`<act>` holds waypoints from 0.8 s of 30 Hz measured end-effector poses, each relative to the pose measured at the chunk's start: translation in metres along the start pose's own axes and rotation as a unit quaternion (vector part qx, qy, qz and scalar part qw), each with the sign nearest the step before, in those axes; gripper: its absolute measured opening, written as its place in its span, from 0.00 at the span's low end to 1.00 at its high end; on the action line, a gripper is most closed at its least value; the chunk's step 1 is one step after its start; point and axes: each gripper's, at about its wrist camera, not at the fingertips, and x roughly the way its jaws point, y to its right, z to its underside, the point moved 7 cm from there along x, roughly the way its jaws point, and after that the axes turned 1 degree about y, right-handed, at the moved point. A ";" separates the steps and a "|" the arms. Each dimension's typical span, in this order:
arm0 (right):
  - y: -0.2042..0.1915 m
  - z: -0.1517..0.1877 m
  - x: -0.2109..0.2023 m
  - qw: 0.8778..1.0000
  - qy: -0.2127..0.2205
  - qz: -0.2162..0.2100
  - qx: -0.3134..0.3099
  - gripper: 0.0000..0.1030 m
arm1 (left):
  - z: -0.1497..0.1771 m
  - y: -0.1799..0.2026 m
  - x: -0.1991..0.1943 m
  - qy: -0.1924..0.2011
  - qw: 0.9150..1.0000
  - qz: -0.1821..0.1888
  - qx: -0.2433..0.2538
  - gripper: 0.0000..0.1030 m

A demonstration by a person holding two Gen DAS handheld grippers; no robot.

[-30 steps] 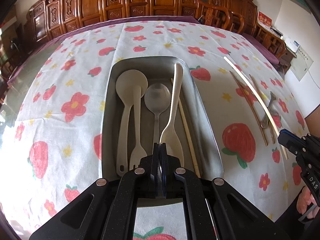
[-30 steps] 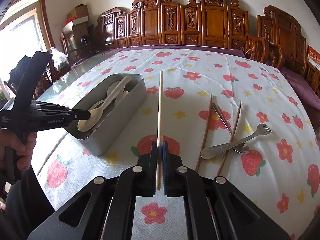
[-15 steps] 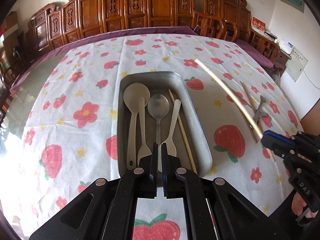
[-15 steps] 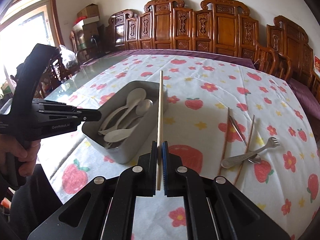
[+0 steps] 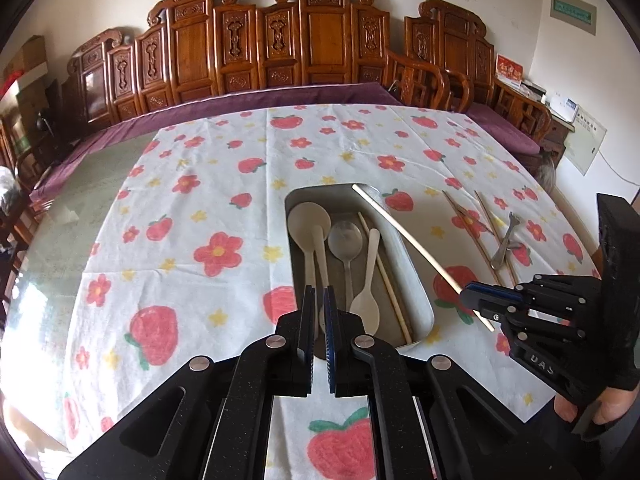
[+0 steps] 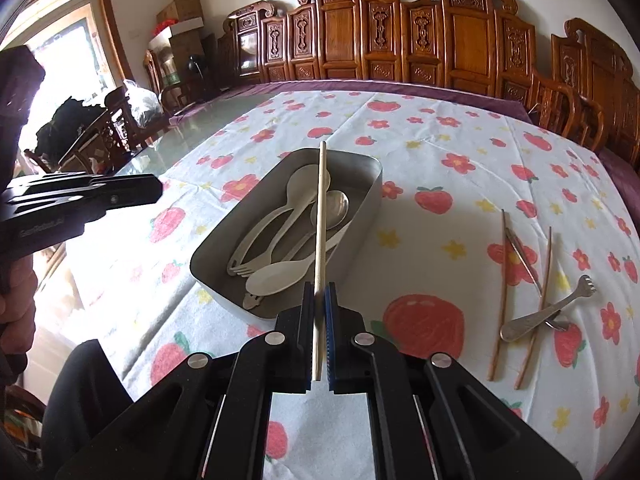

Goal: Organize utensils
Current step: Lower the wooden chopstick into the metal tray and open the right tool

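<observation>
Strawberry tablecloth point(image 6: 460, 216), carved chairs behind. My right gripper point(image 6: 319, 322) clamps a pale chopstick point(image 6: 321, 216) over the tin tray point(image 6: 360, 216), aligned to drop beside its mate. Left gripper point(image 5: 318, 332) nearly closed, empty.

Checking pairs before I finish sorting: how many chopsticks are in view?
4: a pale chopstick in the tray, a held chopstick in the right gripper, two brown chopsticks on the cloth. More may hide under spoons.
</observation>
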 end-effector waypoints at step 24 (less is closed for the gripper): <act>-0.014 -0.026 0.064 0.995 -0.059 -0.010 0.084 0.06 | 0.001 -0.038 -0.013 0.013 1.000 -0.008 -0.016 0.11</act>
